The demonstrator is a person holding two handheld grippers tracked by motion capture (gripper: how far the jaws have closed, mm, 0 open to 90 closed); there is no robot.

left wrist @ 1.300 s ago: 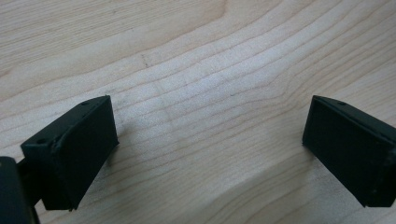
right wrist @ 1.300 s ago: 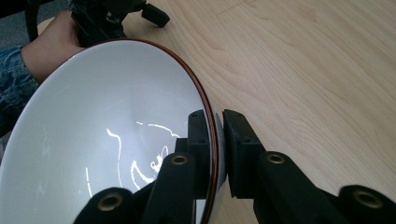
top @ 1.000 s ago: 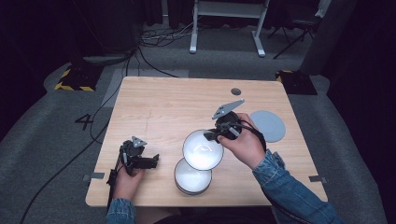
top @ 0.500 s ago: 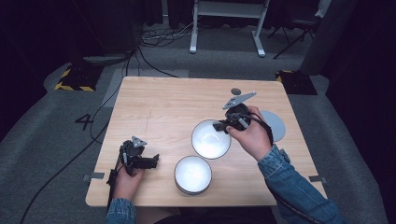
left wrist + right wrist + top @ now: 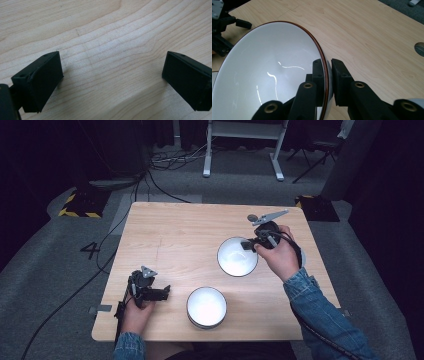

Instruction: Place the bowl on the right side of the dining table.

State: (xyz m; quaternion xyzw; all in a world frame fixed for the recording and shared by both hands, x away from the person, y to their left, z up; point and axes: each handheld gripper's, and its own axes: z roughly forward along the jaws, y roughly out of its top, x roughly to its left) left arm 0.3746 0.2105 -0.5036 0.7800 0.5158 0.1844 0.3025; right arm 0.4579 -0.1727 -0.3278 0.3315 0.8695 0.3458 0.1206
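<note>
A white bowl (image 5: 236,257) with a thin brown rim is held over the right half of the wooden table (image 5: 180,235). My right gripper (image 5: 248,245) is shut on its rim. In the right gripper view the bowl (image 5: 269,75) tilts, and one jaw sits inside the rim and the other outside, my right gripper (image 5: 327,72) pinching it. A second white bowl (image 5: 206,306) rests near the front edge. My left gripper (image 5: 164,292) lies low at the front left. Its jaws stand wide apart in the left gripper view (image 5: 111,75), with bare wood between them.
A round cable hole (image 5: 252,218) sits in the table's far right part, also in the right gripper view (image 5: 419,48). A pale grey plate edge (image 5: 415,101) peeks out under the right hand. Cables and a desk frame lie on the floor beyond the table.
My right gripper has carried the bowl away from the other bowl, toward the far right of the table. The left gripper has stayed where it was.
</note>
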